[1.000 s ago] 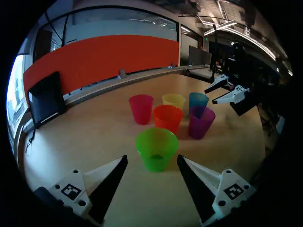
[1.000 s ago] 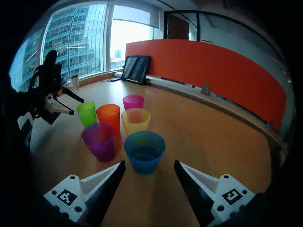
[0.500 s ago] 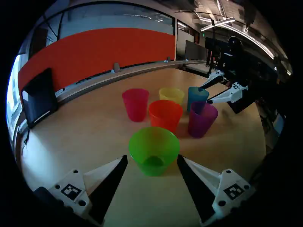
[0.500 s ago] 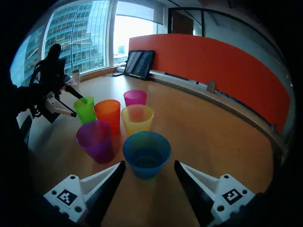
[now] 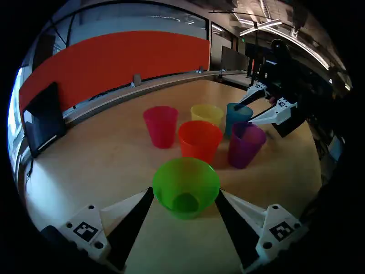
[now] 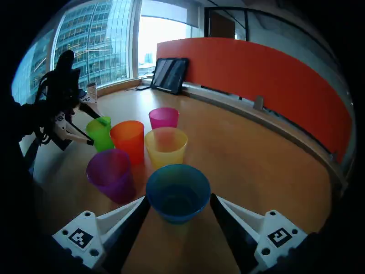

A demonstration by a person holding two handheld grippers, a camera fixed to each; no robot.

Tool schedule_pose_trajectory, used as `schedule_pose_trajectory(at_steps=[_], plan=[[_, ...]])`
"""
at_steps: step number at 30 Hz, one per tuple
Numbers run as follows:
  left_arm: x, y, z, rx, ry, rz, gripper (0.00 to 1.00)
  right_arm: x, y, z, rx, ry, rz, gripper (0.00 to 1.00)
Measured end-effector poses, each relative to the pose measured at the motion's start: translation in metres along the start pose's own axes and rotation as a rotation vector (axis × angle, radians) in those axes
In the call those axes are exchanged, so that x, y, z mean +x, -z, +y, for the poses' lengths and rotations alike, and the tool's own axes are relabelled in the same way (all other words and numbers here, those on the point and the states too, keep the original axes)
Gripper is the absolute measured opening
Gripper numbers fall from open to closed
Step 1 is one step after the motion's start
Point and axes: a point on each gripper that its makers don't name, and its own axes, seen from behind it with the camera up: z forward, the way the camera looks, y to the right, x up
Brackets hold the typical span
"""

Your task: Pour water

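Note:
Several coloured plastic cups stand clustered on a wooden table. In the left gripper view a green cup stands upright between the tips of my left gripper, which is open and flanks its sides. In the right gripper view a blue cup stands likewise between the tips of my open right gripper. Farther off, the right gripper flanks the blue cup, and the left gripper flanks the green cup. I cannot tell whether either cup holds water.
An orange cup, a pink cup, a yellow cup and a purple cup stand close between the green and blue ones. A dark tablet leans at the table's far edge below an orange wall.
Both grippers have moved forward. The green cup and the blue cup, which stood just ahead of the fingertips, now stand between them. The cups have not shifted.

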Motion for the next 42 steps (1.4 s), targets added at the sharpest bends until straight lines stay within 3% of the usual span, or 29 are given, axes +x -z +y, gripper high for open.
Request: schedule_pose_trajectory(at_steps=[8, 16, 28, 32, 42], plan=[[0.004, -0.004, 0.002, 0.0, -0.002, -0.002, 0.97, 0.003, -0.004, -0.001, 0.005, -0.001, 0.002, 1.0], [0.003, -0.005, 0.001, 0.008, -0.007, -0.009, 0.86, 0.003, -0.006, -0.002, 0.009, -0.003, 0.005, 1.0], [0.007, -0.002, 0.0, 0.009, 0.001, 0.007, 0.85, 0.002, -0.012, -0.005, 0.016, -0.011, 0.004, 0.97], [0.009, 0.0, -0.001, 0.015, 0.002, 0.016, 0.85, 0.003, -0.01, -0.006, 0.012, -0.011, 0.006, 0.91], [0.026, 0.018, -0.005, 0.039, 0.024, 0.08, 0.85, 0.016, 0.005, -0.008, -0.003, -0.014, 0.047, 0.91]])
